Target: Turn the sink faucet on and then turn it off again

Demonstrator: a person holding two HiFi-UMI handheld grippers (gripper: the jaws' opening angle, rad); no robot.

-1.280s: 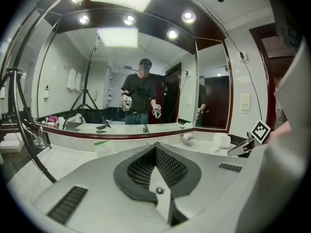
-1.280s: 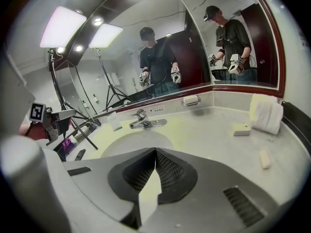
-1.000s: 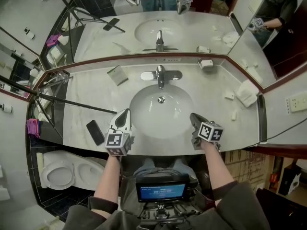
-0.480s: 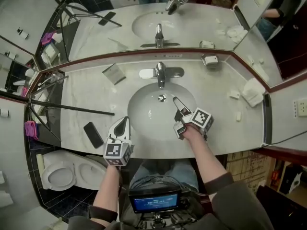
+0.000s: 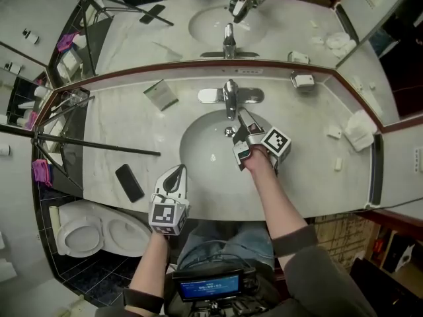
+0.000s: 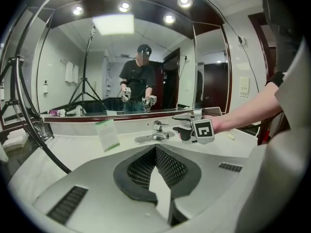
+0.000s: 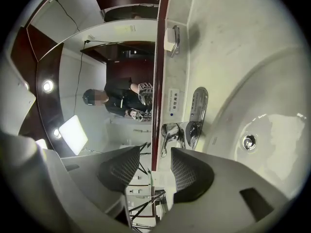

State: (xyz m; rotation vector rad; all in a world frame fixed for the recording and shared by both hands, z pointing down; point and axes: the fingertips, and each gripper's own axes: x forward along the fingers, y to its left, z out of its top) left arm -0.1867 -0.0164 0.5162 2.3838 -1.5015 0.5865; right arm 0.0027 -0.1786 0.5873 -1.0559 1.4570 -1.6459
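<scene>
From the head view, the faucet (image 5: 230, 98) sits behind the basin (image 5: 198, 147), with the right gripper (image 5: 239, 132) just short of it. The left gripper (image 6: 155, 154) view shows its jaws pressed together, empty. The right gripper view shows jaws that have just been opening, nothing between them; rolled sideways, they may slip off the faucet.

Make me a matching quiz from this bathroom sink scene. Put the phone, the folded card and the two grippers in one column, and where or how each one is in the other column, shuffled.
Column one:
1. phone
2. folded card
3. left gripper
4. right gripper

Column two:
A. jaws apart, over the basin, close to the faucet
B. lying flat on the counter, left of the basin
C. jaws together, near the counter's front edge
D. standing at the back of the counter, left of the faucet

Pairs: 1-B, 2-D, 3-C, 4-A.

The right gripper's jaws have just been opening, and nothing is between them.
</scene>
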